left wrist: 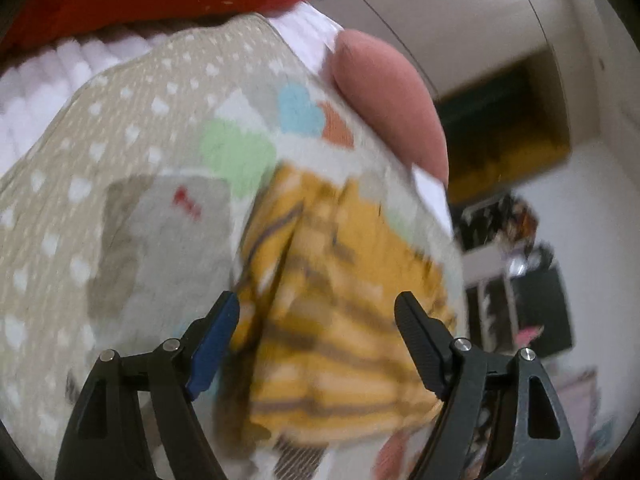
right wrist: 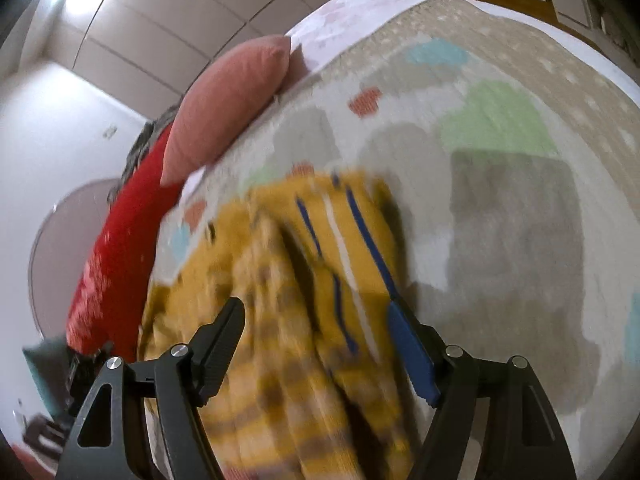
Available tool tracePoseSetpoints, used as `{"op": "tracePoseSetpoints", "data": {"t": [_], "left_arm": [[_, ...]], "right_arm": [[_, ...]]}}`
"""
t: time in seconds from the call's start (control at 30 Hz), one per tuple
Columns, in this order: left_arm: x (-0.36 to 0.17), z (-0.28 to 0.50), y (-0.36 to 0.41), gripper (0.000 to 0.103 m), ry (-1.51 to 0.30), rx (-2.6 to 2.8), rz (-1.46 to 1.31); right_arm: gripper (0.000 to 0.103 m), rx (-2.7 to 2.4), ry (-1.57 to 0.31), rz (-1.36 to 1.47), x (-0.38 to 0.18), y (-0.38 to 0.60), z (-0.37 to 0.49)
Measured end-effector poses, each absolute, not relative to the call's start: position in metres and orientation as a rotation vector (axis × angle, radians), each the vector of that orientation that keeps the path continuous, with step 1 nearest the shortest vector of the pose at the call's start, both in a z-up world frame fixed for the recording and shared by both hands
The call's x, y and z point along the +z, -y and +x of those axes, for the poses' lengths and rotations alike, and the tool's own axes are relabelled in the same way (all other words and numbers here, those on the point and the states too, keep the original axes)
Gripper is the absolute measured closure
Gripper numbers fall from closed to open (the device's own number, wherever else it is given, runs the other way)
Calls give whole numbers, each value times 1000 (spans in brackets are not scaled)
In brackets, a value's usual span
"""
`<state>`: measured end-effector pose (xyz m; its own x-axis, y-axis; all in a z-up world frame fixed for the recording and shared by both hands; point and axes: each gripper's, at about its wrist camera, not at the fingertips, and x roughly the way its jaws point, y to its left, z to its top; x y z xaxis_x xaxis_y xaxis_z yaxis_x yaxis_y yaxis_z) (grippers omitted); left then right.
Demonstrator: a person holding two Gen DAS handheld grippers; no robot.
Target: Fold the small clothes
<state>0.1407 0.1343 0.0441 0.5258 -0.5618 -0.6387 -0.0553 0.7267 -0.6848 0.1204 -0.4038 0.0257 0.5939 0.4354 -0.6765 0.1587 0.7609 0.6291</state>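
A small yellow striped garment (left wrist: 336,304) lies crumpled on a patterned bed cover (left wrist: 132,152). It also shows in the right wrist view (right wrist: 288,304), with blue and white stripes on one part. My left gripper (left wrist: 318,312) is open, its fingers spread just above the garment's near side. My right gripper (right wrist: 316,320) is open too, fingers apart over the garment's near edge. Neither holds anything. Both views are motion-blurred.
A pink pillow (left wrist: 392,100) lies at the bed's edge, also in the right wrist view (right wrist: 228,104). A red cushion (right wrist: 116,248) lies beside it. White wardrobes (right wrist: 168,32) and dark shelves (left wrist: 520,280) stand beyond the bed.
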Motion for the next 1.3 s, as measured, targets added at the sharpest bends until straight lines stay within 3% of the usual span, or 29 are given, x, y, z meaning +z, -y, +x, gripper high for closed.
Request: {"op": "tracePoseSetpoints", "data": {"t": [0.1, 0.17, 0.2, 0.23, 0.27, 0.3, 0.47, 0.53, 0.63, 0.73, 1.0, 1.3], "left_arm": [[31, 120, -119, 16, -1004, -374, -624], [21, 114, -109, 16, -1047, -360, -561], [16, 115, -103, 27, -1079, -340, -513], [14, 116, -97, 39, -1101, -290, -421], [15, 116, -95, 57, -1102, -265, -371], [17, 116, -96, 65, -1099, -252, -360], [30, 105, -123, 66, -1063, -137, -380], [33, 95, -132, 66, -1056, -129, -404], [45, 71, -138, 59, -1019, -124, -403], [66, 41, -127, 44, -938, -105, -329], [88, -19, -92, 21, -802, -81, -196], [77, -52, -70, 17, -819, -100, -203]], "right_arm": [[24, 187, -957, 687, 12, 392, 93], [33, 177, -938, 640, 10, 380, 82], [58, 157, -932, 598, 10, 374, 78], [75, 161, -944, 601, 9, 372, 77], [77, 156, -944, 632, 8, 376, 76], [81, 141, -941, 649, 8, 380, 75], [82, 67, -944, 689, 2, 400, 67], [76, 66, -938, 683, 5, 400, 62], [65, 58, -919, 697, 10, 403, 50], [58, 41, -899, 706, 16, 407, 39], [55, 15, -838, 693, 32, 402, -1], [48, 18, -818, 622, 39, 381, -41]]}}
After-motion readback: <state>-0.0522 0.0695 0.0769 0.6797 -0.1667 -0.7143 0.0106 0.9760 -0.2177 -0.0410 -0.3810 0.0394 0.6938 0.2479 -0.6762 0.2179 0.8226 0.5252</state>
